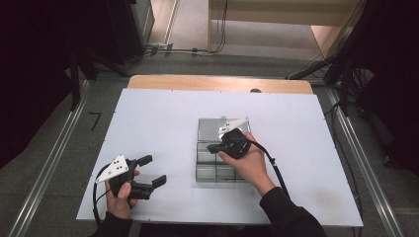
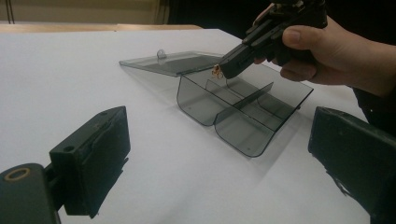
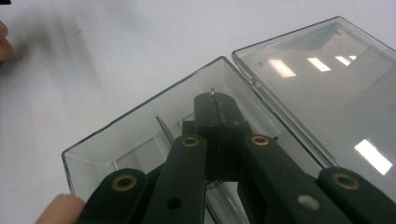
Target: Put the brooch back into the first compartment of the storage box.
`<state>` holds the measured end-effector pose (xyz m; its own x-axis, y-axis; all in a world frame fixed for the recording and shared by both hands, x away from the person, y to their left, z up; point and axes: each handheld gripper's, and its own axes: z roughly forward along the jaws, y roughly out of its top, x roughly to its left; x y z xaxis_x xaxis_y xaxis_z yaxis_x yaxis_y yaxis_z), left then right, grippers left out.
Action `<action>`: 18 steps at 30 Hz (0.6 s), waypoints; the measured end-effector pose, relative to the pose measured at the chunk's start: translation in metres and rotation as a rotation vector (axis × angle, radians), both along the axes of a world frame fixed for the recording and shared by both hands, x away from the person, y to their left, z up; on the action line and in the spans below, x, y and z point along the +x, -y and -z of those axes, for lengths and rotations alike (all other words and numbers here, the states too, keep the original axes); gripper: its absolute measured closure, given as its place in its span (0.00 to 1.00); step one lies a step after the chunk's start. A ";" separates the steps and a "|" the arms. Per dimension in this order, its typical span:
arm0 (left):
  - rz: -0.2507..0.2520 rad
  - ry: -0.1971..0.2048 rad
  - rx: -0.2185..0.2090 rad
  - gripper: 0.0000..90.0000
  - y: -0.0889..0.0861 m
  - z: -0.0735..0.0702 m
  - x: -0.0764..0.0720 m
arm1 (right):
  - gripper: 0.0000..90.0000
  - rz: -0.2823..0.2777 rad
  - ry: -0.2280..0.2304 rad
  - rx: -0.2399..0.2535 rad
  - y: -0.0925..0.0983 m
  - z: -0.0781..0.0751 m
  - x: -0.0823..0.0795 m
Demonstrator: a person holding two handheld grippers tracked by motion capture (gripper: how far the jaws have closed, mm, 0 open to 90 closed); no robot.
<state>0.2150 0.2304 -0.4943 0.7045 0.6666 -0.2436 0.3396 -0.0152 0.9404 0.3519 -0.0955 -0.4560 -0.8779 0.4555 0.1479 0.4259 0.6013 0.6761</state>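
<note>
Small gold-coloured ring (image 2: 216, 71) pinched at tips of right gripper (image 1: 213, 147) fingers, held over open smoky plastic compartment box (image 1: 205, 173) at worktop (image 1: 148, 118) centre, lid (image 1: 210, 129) laid flat, left gripper (image 1: 152, 170) fingers spread, grasping nothing.

Grippers: 2, left gripper (image 1: 148, 173) left of the box, right gripper (image 2: 227, 70) above it
Clear box (image 1: 207, 170): 1
Hinged lid (image 1: 210, 129): 1, beyond the box
Small gold-coloured piece (image 2: 216, 71): 1, over the box
White table (image 1: 148, 123): 1
</note>
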 end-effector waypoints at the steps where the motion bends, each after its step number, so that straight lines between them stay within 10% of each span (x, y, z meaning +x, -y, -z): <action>1: 0.000 0.001 0.000 0.07 0.000 0.000 0.000 | 0.98 -0.001 0.001 -0.003 -0.001 0.001 0.000; 18: 0.000 0.002 -0.001 0.07 0.000 0.000 0.000 | 0.98 0.000 -0.015 -0.055 -0.007 0.013 0.002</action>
